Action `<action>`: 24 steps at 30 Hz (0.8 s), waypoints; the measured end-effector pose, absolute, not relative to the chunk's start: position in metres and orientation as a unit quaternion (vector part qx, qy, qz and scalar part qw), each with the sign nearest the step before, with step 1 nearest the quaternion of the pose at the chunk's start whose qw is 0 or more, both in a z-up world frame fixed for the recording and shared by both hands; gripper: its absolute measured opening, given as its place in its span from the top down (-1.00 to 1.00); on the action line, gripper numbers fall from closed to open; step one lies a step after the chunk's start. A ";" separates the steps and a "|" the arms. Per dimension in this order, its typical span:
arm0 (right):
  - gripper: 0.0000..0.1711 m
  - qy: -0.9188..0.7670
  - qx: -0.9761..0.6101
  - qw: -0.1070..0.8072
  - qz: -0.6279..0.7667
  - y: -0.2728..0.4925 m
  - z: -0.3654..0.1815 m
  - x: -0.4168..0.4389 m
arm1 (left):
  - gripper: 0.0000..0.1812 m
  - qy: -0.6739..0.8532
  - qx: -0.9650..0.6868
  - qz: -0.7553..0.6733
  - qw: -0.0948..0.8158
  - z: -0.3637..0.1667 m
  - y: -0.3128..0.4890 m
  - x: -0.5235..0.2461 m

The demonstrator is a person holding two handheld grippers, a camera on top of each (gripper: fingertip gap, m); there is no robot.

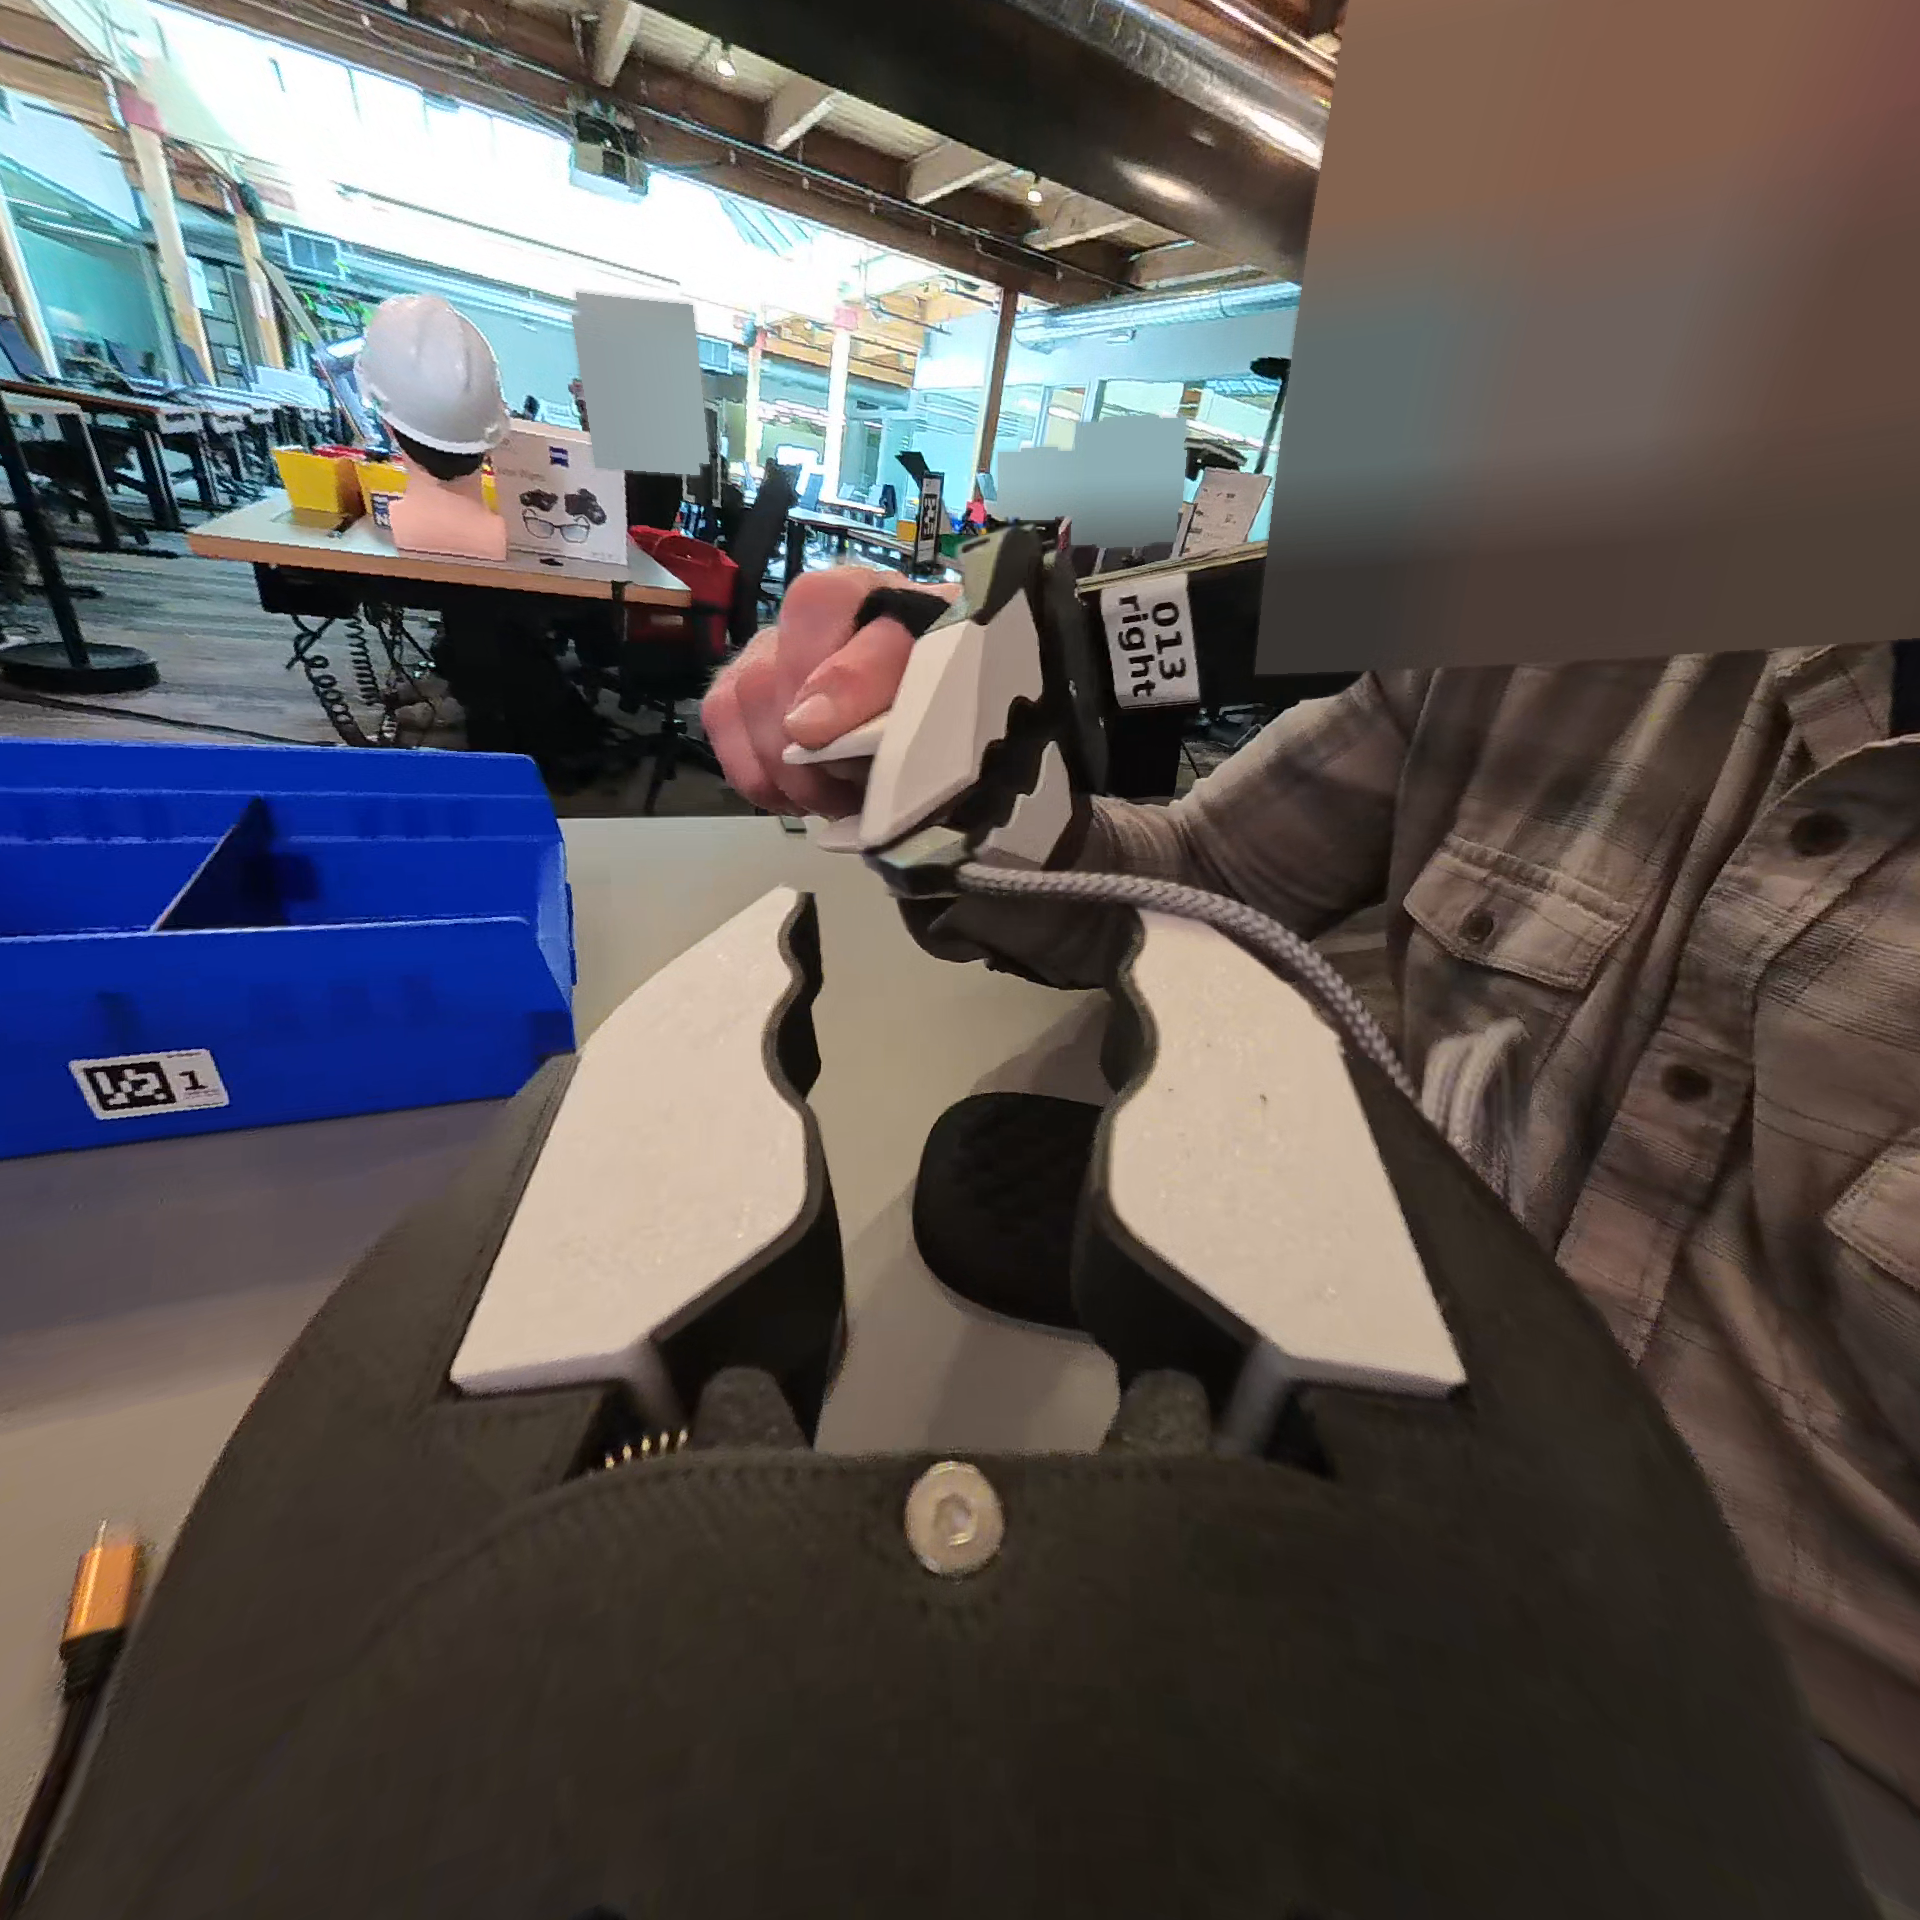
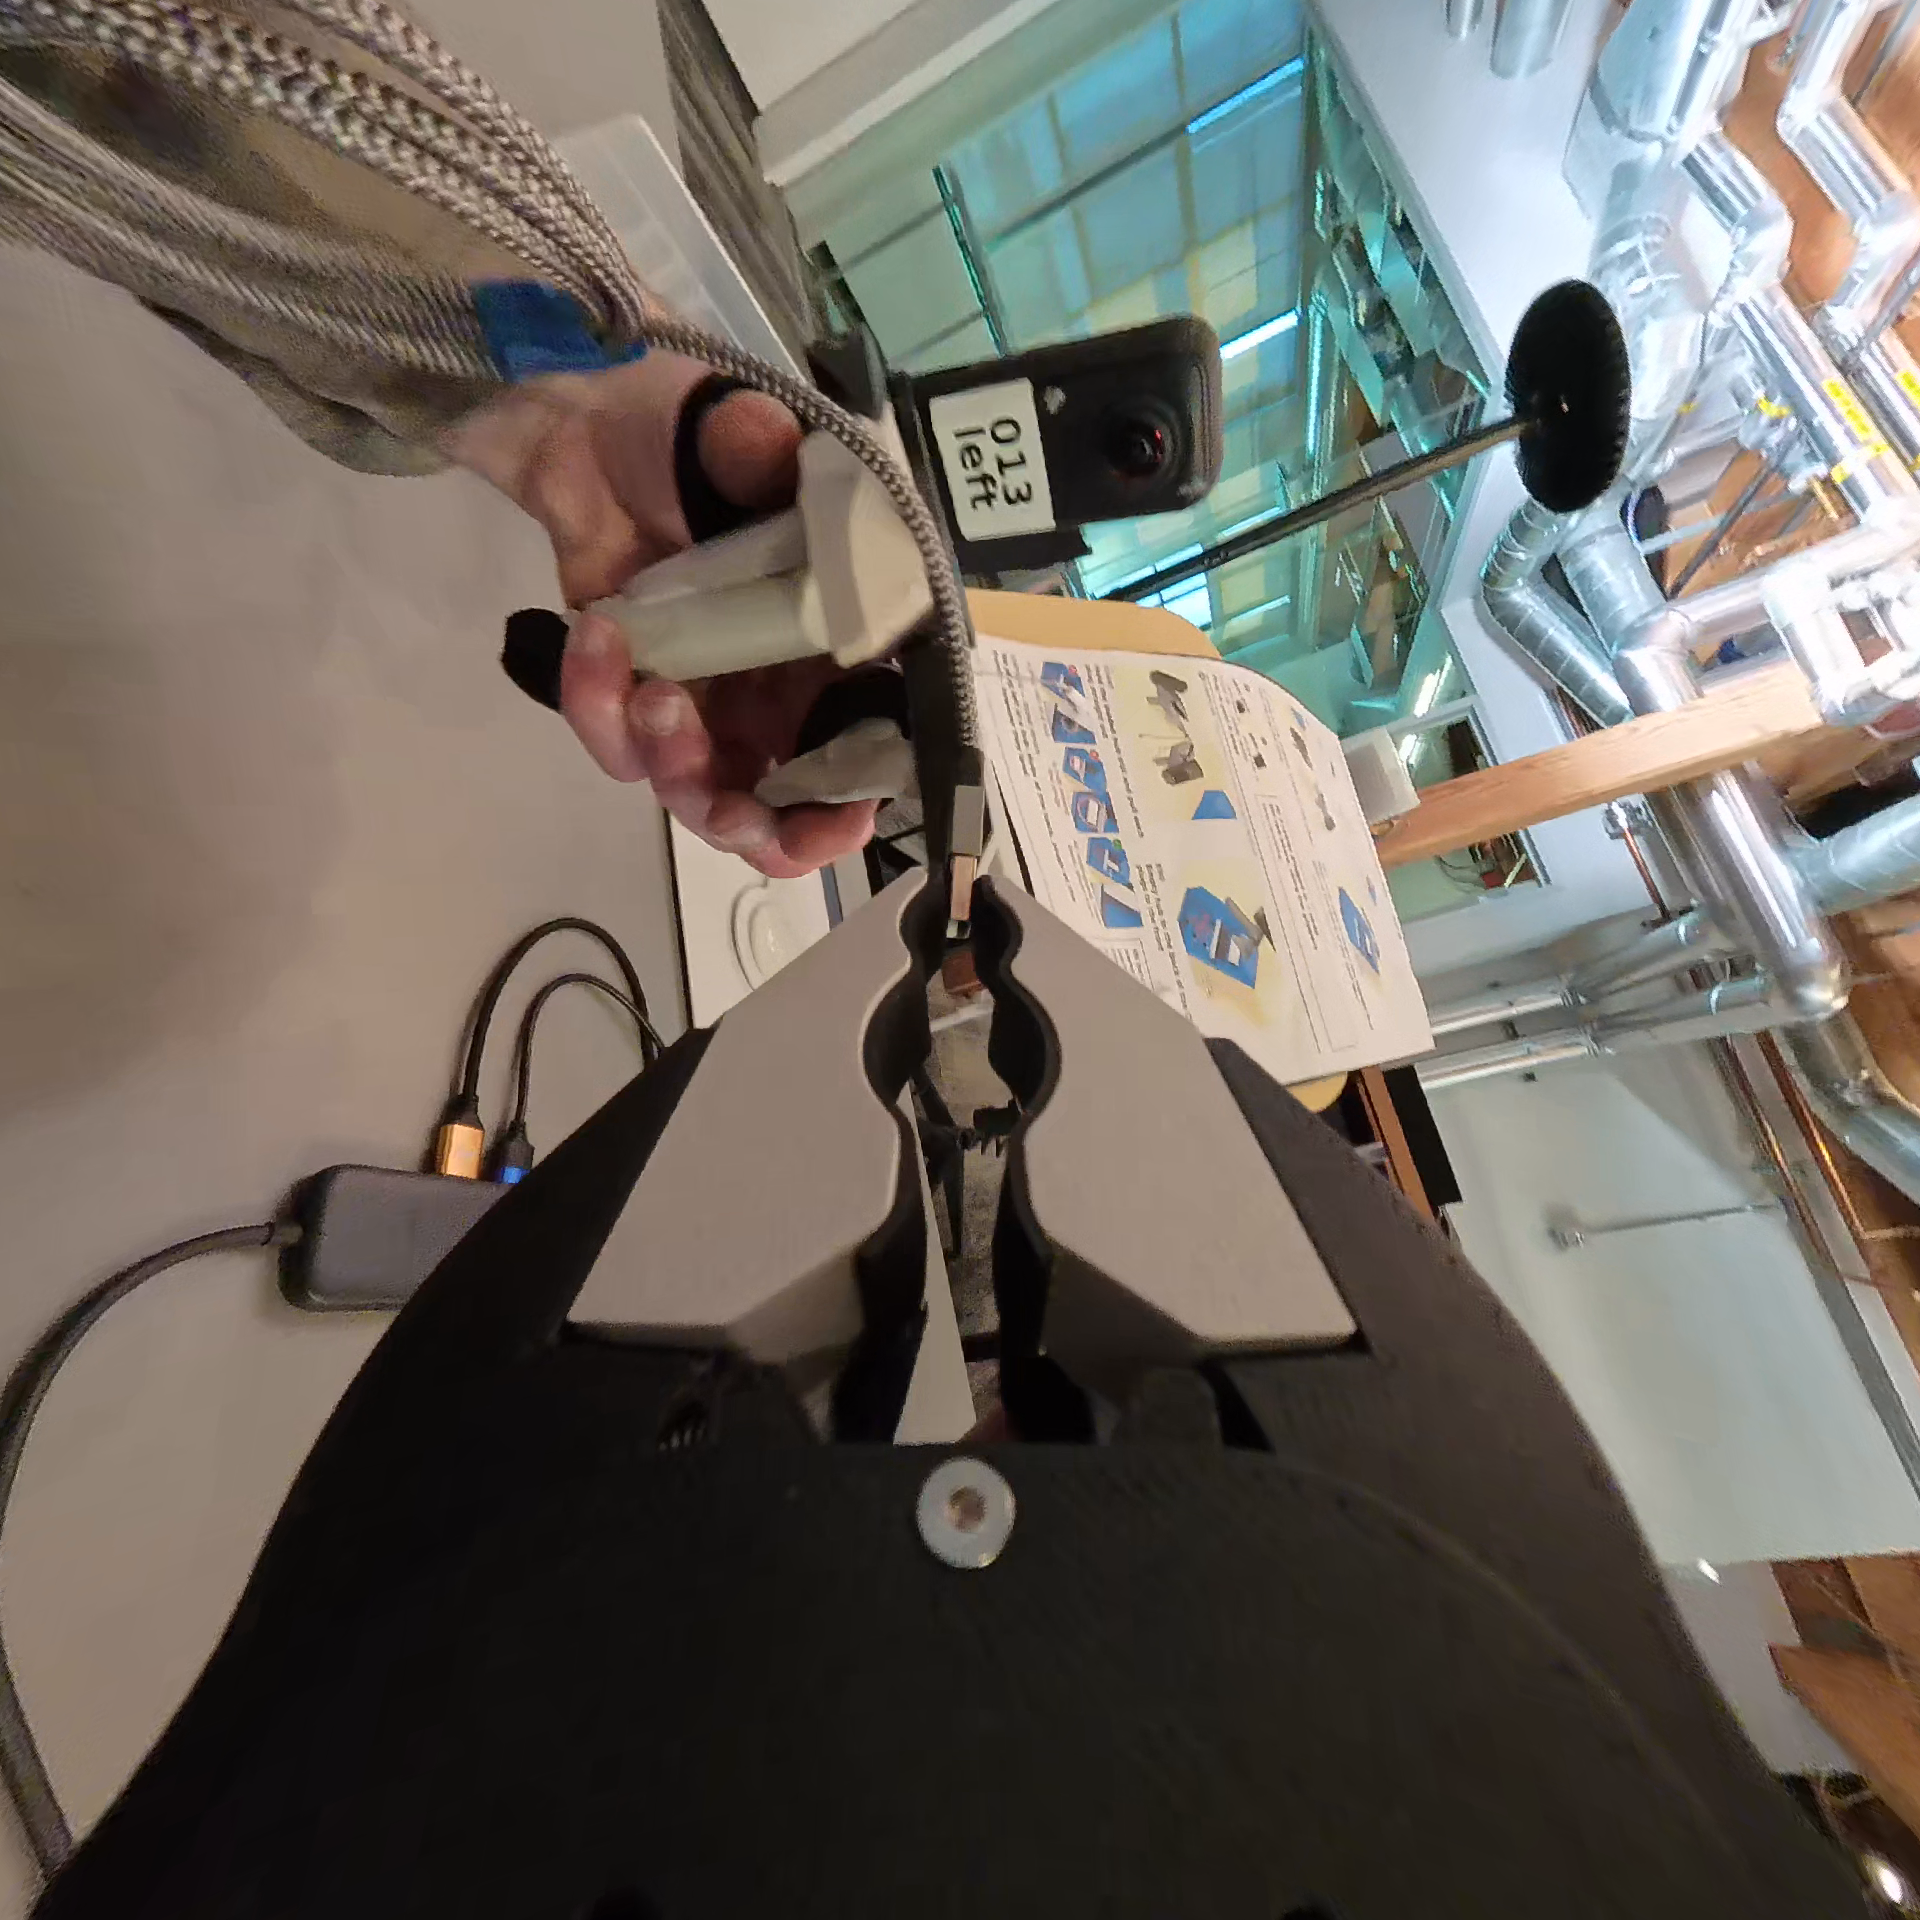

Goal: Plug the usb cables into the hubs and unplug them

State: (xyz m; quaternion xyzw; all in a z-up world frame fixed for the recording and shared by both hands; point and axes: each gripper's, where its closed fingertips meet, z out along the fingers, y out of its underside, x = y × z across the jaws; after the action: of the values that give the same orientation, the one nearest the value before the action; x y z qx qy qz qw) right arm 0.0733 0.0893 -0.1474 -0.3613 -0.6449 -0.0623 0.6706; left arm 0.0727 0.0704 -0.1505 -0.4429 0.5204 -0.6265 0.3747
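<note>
**Spotter:** Your left tongs (image 1: 966, 935) are spread wide. In the left wrist view the two white fingers stand well apart in the middle of the frame, with nothing clamped between them and bare table (image 1: 644, 883) showing through the gap.

**Checker:** And your right tongs (image 2: 963, 899)?

**Spotter:** Almost closed. At the centre of the right wrist view, your fingertips pinch the metal end of the USB plug (image 2: 966, 821), whose grey shell sticks out just beyond the tips.

**Checker:** Where does its cable run?

**Spotter:** The grey braided cable (image 1: 1195, 906) climbs from the plug toward the upper left of the right wrist view, close past a finger of your left tongs. I cannot tell whether it touches that finger.

**Checker:** And the hub?

**Spotter:** The dark hub (image 2: 374, 1236) lies flat on the table at the lower left of the right wrist view, well apart from the plug you hold. An orange plug (image 2: 457, 1143) and a blue plug (image 2: 514, 1155) sit side by side in its edge. A blue bin (image 1: 312, 997) stands at the left of the left wrist view.
</note>
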 end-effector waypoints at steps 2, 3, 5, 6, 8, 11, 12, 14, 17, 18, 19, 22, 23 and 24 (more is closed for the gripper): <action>0.98 -0.632 -0.371 0.676 -0.073 0.096 -0.145 0.079 | 0.39 0.523 -0.460 -0.601 0.392 -0.154 0.074 0.080; 0.98 -0.625 -0.376 0.679 -0.080 0.098 -0.143 0.083 | 0.44 0.523 -0.473 -0.583 0.403 -0.157 0.080 0.082; 0.98 -0.621 -0.381 0.680 -0.085 0.100 -0.142 0.087 | 0.56 0.517 -0.506 -0.542 0.428 -0.165 0.097 0.081; 0.98 -0.623 -0.381 0.676 -0.099 0.101 -0.142 0.089 | 0.61 0.511 -0.513 -0.533 0.437 -0.167 0.104 0.078; 0.98 -0.629 -0.379 0.670 -0.107 0.101 -0.144 0.089 | 0.66 0.488 -0.533 -0.527 0.448 -0.169 0.120 0.073; 0.98 -0.636 -0.380 0.663 -0.109 0.103 -0.148 0.087 | 0.64 0.450 -0.528 -0.542 0.474 -0.160 0.135 0.061; 0.98 -0.636 -0.381 0.662 -0.109 0.105 -0.149 0.087 | 0.61 0.439 -0.517 -0.556 0.480 -0.153 0.136 0.056; 0.98 -0.636 -0.381 0.661 -0.113 0.107 -0.149 0.087 | 0.51 0.461 -0.497 -0.556 0.481 -0.144 0.125 0.052; 0.98 -0.642 -0.375 0.658 -0.121 0.108 -0.152 0.083 | 0.37 0.511 -0.478 -0.517 0.493 -0.137 0.105 0.059; 0.98 -0.645 -0.371 0.655 -0.132 0.110 -0.154 0.082 | 0.37 0.524 -0.485 -0.489 0.500 -0.140 0.104 0.064; 0.98 -0.647 -0.367 0.652 -0.144 0.111 -0.156 0.081 | 0.42 0.531 -0.499 -0.458 0.509 -0.145 0.107 0.069; 0.98 -0.645 -0.355 0.658 -0.158 0.110 -0.155 0.078 | 0.59 0.527 -0.535 -0.434 0.498 -0.155 0.113 0.078; 0.98 -0.645 -0.351 0.658 -0.165 0.110 -0.155 0.078 | 0.63 0.532 -0.534 -0.440 0.487 -0.158 0.110 0.081; 0.98 -0.644 -0.349 0.661 -0.165 0.109 -0.154 0.077 | 0.64 0.535 -0.541 -0.441 0.476 -0.162 0.109 0.082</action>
State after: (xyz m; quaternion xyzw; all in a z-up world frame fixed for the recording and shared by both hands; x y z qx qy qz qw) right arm 0.0775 0.1087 -0.1540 -0.3489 -0.6436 -0.1646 0.6610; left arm 0.0825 0.1086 -0.1623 -0.5410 0.5354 -0.4410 0.4756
